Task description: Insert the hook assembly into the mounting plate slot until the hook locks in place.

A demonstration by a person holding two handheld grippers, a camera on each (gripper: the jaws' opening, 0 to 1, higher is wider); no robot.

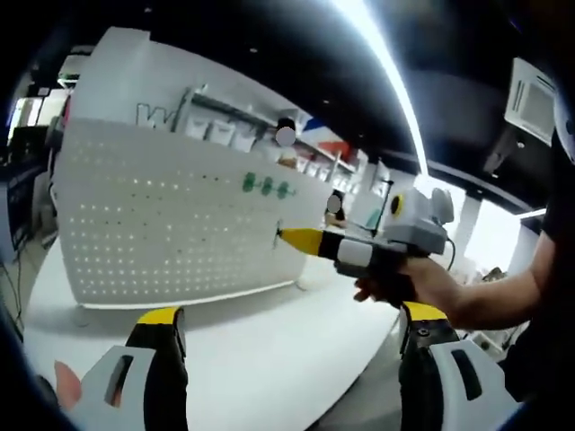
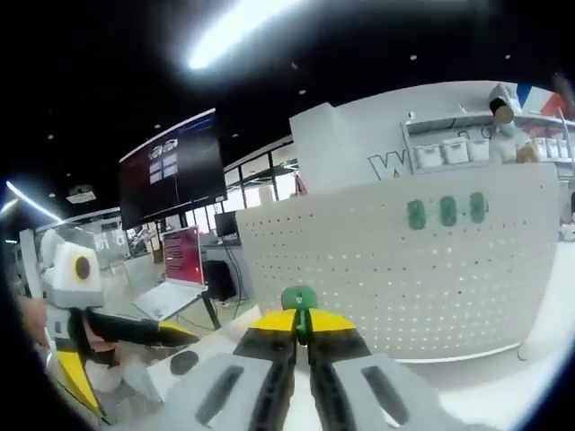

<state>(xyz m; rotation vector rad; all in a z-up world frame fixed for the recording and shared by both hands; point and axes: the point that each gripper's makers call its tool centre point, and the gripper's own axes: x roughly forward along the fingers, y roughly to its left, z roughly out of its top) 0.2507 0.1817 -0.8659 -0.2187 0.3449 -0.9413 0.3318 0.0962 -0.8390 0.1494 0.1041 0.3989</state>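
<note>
Hook assembly (image 2: 299,299) sits clamped in your right gripper (image 2: 302,330) near the pegboard (image 2: 404,269); left gripper (image 1: 292,337) gapes; next, seat it toward twelve o'clock.

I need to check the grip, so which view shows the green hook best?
The right gripper view: the green hook sits pinched at the tips of the right claw, facing the pegboard. In the left gripper view, that claw's tip hides it at the board.

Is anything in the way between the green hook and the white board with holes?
Nothing visible. The right gripper holds the green hook, and only open air shows between it and the pegboard.
</note>
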